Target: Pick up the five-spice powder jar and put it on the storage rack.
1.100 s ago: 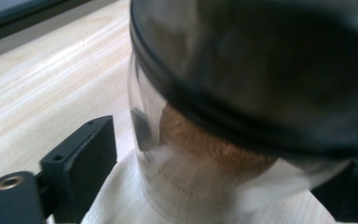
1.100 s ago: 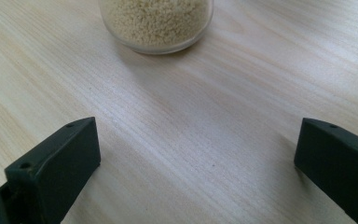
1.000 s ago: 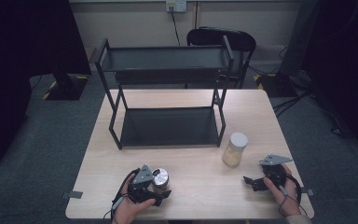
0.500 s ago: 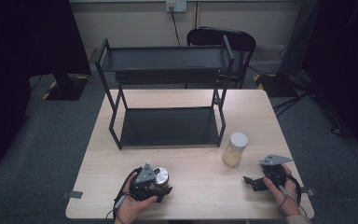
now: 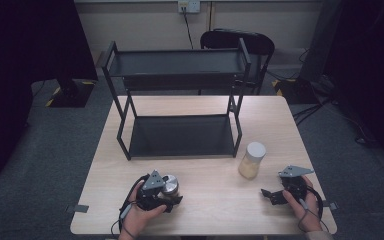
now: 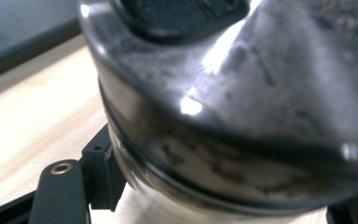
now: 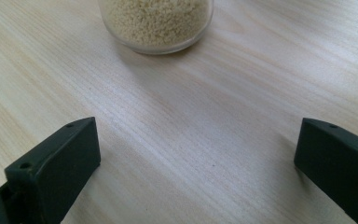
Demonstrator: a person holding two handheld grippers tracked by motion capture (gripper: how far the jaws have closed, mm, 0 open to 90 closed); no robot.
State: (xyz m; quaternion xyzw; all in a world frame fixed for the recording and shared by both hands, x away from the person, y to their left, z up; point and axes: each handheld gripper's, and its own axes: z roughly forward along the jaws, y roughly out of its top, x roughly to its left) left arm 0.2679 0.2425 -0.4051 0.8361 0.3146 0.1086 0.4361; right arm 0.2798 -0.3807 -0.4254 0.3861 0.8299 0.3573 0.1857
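Note:
A small jar with a shiny silver lid [image 5: 170, 184] stands near the table's front edge, left of centre. My left gripper [image 5: 168, 196] is around it, and its jaws have just been closing, with the jar [image 6: 242, 107] between them. The jar looms close in the left gripper view, where the left jaw's pad touches the glass wall. A taller jar of pale grains [image 5: 251, 160] stands to the right, and its base [image 7: 156, 23] lies ahead of my right gripper [image 7: 196, 158]. That right gripper [image 5: 269, 196] rests open on the table with nothing between its fingers.
A black two-tier metal rack [image 5: 180, 75] takes up the far half of the wooden table [image 5: 215, 210]. Behind the table stands a black chair [image 5: 240, 42]. Bare wood lies between the two hands.
The left gripper has shifted slightly at the silver-lidded jar and drawn in on it. The right gripper and the grain jar have not moved.

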